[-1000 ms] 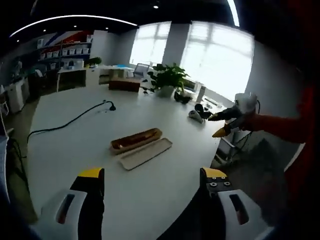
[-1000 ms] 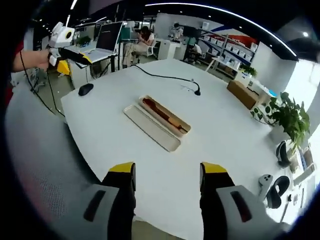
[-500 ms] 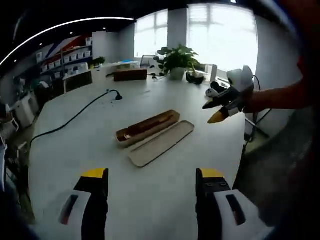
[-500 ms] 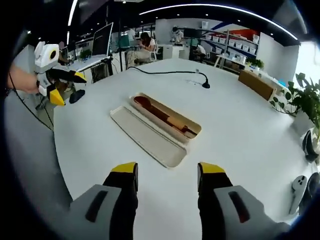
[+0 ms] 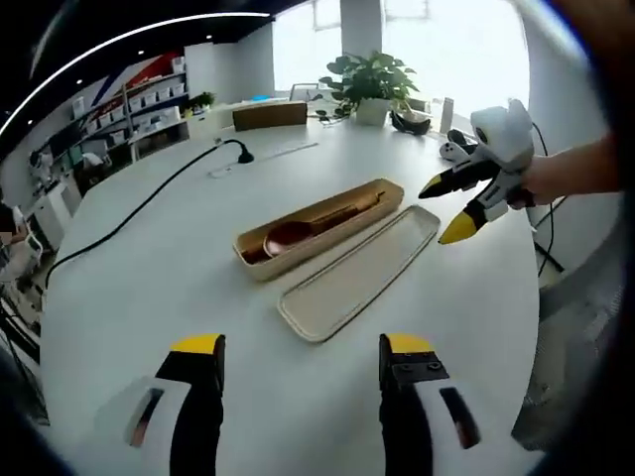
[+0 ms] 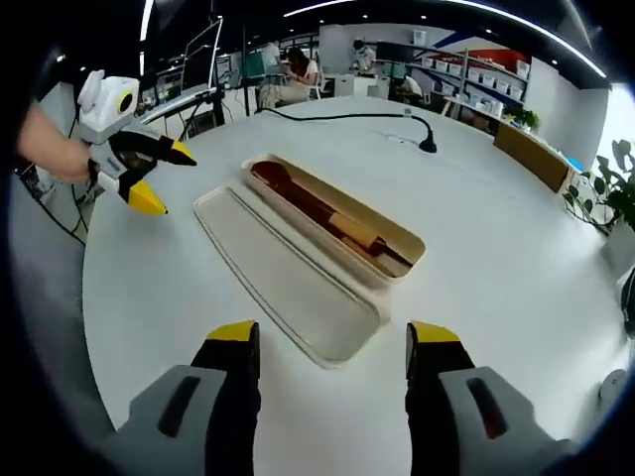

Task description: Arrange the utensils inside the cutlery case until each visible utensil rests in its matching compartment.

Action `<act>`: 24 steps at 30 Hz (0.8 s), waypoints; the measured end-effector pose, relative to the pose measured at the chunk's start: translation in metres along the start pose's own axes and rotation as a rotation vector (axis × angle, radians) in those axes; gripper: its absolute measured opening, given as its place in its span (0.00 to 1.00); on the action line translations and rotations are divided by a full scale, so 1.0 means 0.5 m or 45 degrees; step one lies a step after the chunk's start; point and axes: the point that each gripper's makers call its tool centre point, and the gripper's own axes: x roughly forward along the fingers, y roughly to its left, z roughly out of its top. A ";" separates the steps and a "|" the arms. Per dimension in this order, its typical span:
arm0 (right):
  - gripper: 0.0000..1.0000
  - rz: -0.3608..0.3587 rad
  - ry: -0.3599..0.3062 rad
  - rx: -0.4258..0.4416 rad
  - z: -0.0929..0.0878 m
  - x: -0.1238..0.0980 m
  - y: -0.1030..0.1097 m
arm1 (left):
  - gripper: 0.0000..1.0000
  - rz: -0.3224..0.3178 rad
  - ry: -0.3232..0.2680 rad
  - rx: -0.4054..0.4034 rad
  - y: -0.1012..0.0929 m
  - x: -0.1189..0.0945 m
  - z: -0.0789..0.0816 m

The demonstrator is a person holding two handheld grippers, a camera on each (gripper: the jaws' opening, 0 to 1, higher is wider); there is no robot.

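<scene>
You hold both tongs spread and empty above the round white tabletop (image 5: 119,297), the left tongs (image 5: 298,352) and right tongs (image 6: 332,337) both facing the long beige cutlery case (image 5: 317,226). Dark reddish-brown wooden utensils (image 6: 317,213) lie along the case; whether each sits in its own slot is too small to tell. The flat beige lid (image 6: 283,273) lies just beside it, on the near side. This looks like the approach step: next, close in on the case and pick one utensil.
</scene>
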 end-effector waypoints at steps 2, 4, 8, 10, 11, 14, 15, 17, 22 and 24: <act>0.57 0.029 -0.001 -0.020 0.003 0.012 0.002 | 0.67 -0.034 0.008 -0.007 -0.001 0.015 -0.004; 0.58 0.029 0.030 -0.029 0.000 0.019 0.001 | 0.68 -0.043 0.036 0.001 0.001 0.029 -0.012; 0.57 0.046 0.028 0.012 0.000 0.029 -0.006 | 0.68 -0.080 0.043 0.001 -0.007 0.045 -0.007; 0.53 0.075 0.029 0.022 0.000 0.029 0.003 | 0.66 -0.081 0.053 0.024 -0.011 0.055 -0.004; 0.51 0.074 0.020 0.020 0.004 0.028 0.003 | 0.64 -0.097 0.074 0.048 -0.015 0.063 -0.007; 0.48 0.077 0.021 0.007 0.001 0.020 0.012 | 0.62 -0.113 0.064 0.068 -0.023 0.072 0.002; 0.47 0.083 0.023 0.000 -0.001 0.021 0.016 | 0.61 -0.121 0.065 0.058 -0.025 0.074 0.002; 0.46 0.087 0.023 -0.014 -0.003 0.019 0.023 | 0.60 -0.112 0.071 0.044 -0.024 0.073 -0.003; 0.43 0.124 0.028 -0.042 -0.015 0.009 0.042 | 0.61 -0.101 0.053 0.057 -0.027 0.058 -0.011; 0.43 0.129 0.025 -0.048 -0.016 0.007 0.045 | 0.61 -0.111 0.054 0.059 -0.026 0.059 -0.011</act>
